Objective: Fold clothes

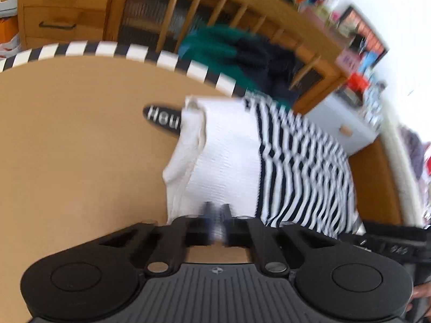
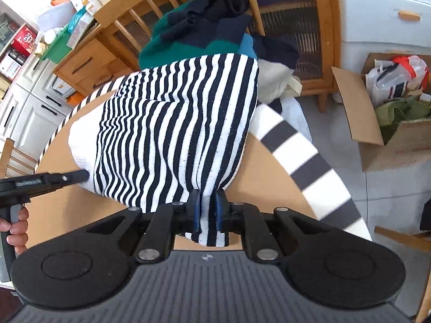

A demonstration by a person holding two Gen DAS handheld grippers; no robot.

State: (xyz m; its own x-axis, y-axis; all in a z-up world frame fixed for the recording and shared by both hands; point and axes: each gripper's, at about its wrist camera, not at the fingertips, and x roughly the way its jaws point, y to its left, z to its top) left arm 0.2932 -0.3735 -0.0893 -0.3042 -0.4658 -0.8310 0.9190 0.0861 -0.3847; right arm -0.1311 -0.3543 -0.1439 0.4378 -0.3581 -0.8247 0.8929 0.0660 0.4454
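Note:
A black-and-white striped garment [image 2: 172, 134] with a plain white part [image 1: 226, 148] lies on the round tan table [image 1: 80, 148]. My right gripper [image 2: 207, 210] is shut on the striped hem at the garment's near edge and holds it off the table. My left gripper [image 1: 215, 215] is shut on the white part's near edge; that view is blurred. The left gripper also shows in the right wrist view [image 2: 80, 176], its tip against the garment's white left side.
A pile of green and dark clothes [image 2: 199, 29] hangs on a wooden chair back [image 2: 150, 8] behind the table. The table has a black-and-white striped rim [image 2: 309, 161]. A cardboard box [image 2: 390, 123] of bags stands on the floor at the right. A black label [image 1: 164, 119] lies on the table.

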